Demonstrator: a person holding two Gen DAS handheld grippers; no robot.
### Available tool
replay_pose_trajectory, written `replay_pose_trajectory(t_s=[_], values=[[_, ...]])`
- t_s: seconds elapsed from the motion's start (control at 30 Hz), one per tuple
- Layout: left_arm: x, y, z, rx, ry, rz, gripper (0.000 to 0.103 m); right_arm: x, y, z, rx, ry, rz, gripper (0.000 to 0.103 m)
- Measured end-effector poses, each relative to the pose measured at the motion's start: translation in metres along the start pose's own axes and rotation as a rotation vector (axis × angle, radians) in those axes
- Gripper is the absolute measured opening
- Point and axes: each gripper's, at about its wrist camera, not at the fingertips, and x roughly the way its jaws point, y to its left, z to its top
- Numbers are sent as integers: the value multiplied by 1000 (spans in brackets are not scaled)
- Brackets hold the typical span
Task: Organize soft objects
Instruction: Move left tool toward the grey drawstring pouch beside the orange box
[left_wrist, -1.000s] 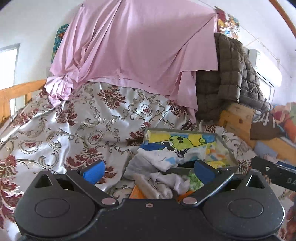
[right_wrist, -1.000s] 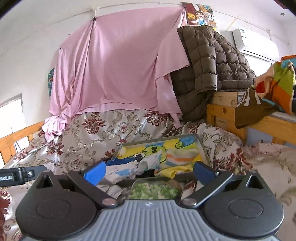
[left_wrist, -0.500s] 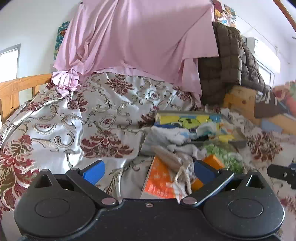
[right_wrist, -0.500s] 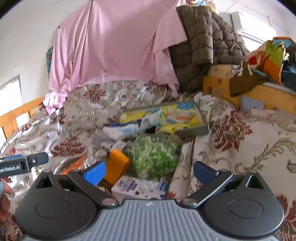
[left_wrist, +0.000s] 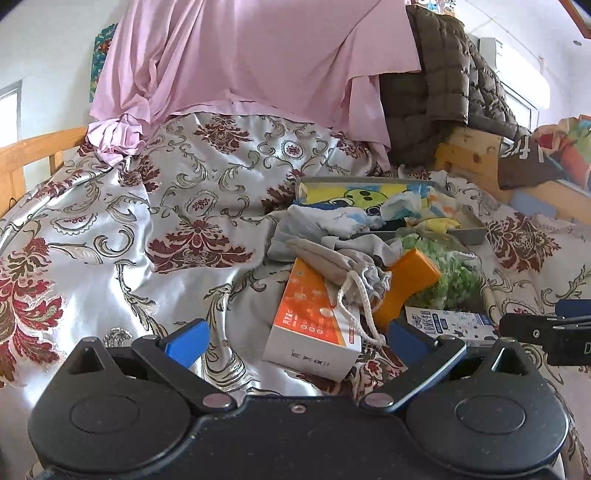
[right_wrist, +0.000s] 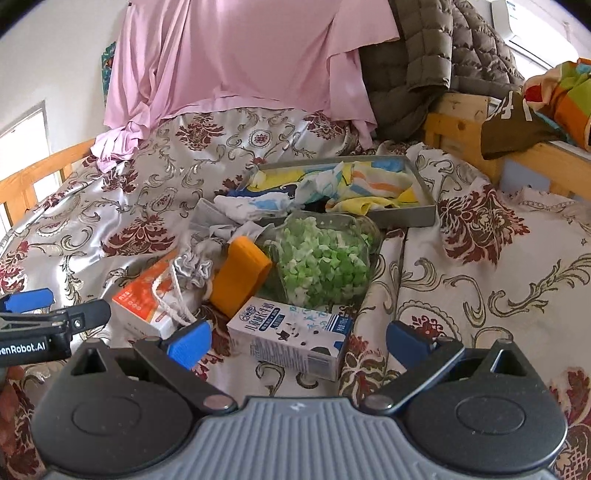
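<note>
Soft items, mixed heap on the bed (left_wrist: 110, 229) — grey tray (right_wrist: 402, 216) behind.

Your grey drawstring pouch (left_wrist: 332, 264) lies across the orange-and-white box (left_wrist: 312, 325), touching the orange block (right_wrist: 240, 275); white and grey cloths (left_wrist: 325, 221) spill over the tray's near rim, patterned cloths (right_wrist: 369, 184) inside it. The bag of green pieces (right_wrist: 321, 264) sits just before the tray, the blue-and-white carton (right_wrist: 291, 334) nearest you. Left hand-held gripper (left_wrist: 295, 338) — spread wide, holding nothing, over the box. Right hand-held gripper (right_wrist: 299, 341) — likewise wide and empty, over the carton.
</note>
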Motion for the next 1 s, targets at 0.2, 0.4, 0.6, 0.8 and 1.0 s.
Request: replay_pose_trajectory(t_s=[0.2,0.4,0.6,0.8,1.0], values=[[0,-1,3,-19,13,18,102,1,0,0,-1,4,3,103],[0,-4,4,-15,20,21,102,3,1,1,-8,12,8,103],[0,-4,4,-23,28,29,102,7,4,3,-11,31,17,103],[5,-3,9,-19,27,49,102,9,3,8,-13,20,29,103],[20,4,21,-108,47,45,102,9,4,11,-22,10,50,103]])
